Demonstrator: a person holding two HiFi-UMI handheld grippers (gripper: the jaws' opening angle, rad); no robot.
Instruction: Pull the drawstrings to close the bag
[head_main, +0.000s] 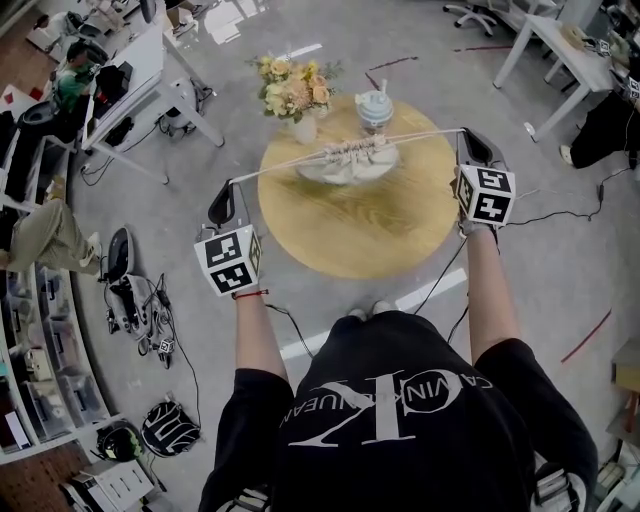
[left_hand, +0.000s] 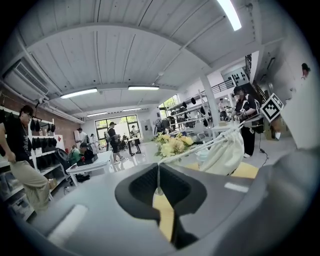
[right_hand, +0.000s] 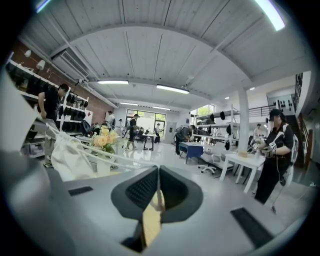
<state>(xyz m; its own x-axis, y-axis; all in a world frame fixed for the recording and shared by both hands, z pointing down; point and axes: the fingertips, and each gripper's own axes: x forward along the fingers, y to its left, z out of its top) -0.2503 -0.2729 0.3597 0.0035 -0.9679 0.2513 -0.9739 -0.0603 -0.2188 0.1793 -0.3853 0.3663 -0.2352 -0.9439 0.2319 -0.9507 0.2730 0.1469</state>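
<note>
Left gripper (head_main: 230, 187), right gripper (head_main: 466, 136) (pinching drawstrings (head_main: 285, 163)) flank round wooden table (head_main: 370, 228).

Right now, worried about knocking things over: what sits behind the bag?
A vase of flowers and a pale lidded pot stand behind the bag on the table. The table directly under the bag is covered.
</note>
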